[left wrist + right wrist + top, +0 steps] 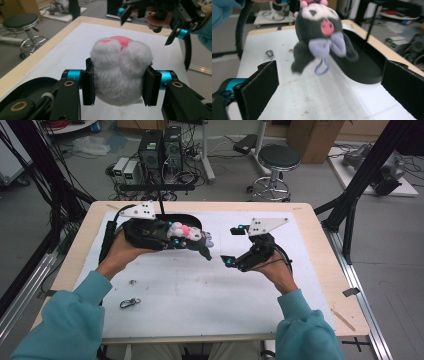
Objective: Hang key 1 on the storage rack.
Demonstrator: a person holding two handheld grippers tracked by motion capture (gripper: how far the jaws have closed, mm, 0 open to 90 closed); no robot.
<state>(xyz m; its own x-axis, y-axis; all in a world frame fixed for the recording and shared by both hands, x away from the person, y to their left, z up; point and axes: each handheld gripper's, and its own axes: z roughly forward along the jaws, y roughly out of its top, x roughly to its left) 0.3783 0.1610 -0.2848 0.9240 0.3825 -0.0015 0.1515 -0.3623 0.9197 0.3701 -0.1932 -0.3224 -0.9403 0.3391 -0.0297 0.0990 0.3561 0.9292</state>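
— Left gripper [117, 85] first: what does it have?

— Its two black jaws are clamped on the white fluffy head of a plush toy [120, 72], one pad on each side, and the fur bulges out between them. From the high view the left gripper [172, 234] holds the toy [192, 237] up off the white mat [200, 290], with the dark body hanging out past the jaws toward the right hand.

— How do you expect the toy to handle?

— Light and soft, I judge. It squashes under the pads, so it should not slip easily, and nothing about it looks fragile. But it is floppy: the body, the lilac bow [327, 45] and the thin lilac loop [322, 66] dangle freely in the right gripper view.

— And beyond the toy, on the right?

— The right gripper [235, 247] sits just beside the toy, not touching it. Its jaws stand wide apart, with the plush toy [319, 32] hanging ahead of them and between their lines.

— Where would you take hold with it?

— Around the dark torso below the bow, where there is bulk to pinch. The loop and the limbs are too thin and loose, I think; a grip there would let the toy swing.

— Anything else near?

— A black oval tray [362, 62] lies on the mat beyond the toy, to the right gripper's right side, and a small metal clip [130, 303] rests well apart, near the person's left sleeve [70, 320].
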